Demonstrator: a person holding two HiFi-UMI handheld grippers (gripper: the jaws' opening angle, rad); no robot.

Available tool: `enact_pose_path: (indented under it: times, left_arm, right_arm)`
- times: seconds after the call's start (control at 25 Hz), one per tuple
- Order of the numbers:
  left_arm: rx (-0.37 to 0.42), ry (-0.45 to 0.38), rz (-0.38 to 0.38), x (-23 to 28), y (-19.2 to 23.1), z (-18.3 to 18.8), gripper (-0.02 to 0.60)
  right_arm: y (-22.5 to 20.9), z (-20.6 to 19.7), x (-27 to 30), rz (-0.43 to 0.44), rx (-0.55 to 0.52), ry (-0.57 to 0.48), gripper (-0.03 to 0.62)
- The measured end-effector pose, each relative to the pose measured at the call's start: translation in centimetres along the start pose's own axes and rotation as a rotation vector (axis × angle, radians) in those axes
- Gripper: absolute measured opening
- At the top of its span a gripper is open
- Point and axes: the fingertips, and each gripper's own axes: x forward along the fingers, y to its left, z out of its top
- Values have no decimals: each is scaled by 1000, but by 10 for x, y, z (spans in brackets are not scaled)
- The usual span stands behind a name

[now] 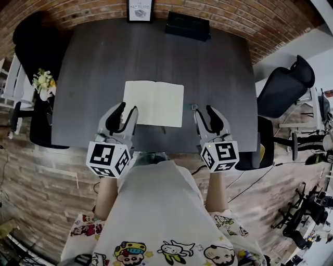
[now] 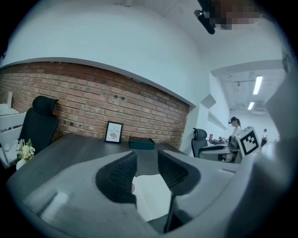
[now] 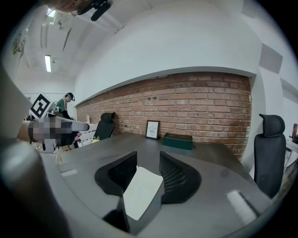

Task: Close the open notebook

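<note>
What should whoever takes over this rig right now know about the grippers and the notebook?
The notebook lies open and flat on the table, blank pages up.
The left gripper has its jaws apart, nothing clamped, at the near-left corner.
The right gripper has its jaws apart, empty, just off the near-right corner.
Done: nothing closed yet.
Left: catch one cover's edge and fold it over onto the other side.

notebook (image 1: 153, 103) 1 | framed picture (image 1: 140, 10) 1 | green box (image 1: 188, 26) 1
</note>
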Motion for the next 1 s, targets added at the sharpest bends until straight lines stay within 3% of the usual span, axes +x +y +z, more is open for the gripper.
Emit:
enact_pose_path:
  times: [0.4,1.0]
  left_arm:
    - [-67,75,-29,15,8,-31,135]
    - [-270,289,-72,35,17,-139,135]
  right_arm:
    - [8,-38,34,36,54,114,152]
    - [11,-166,81,68,194,423,163]
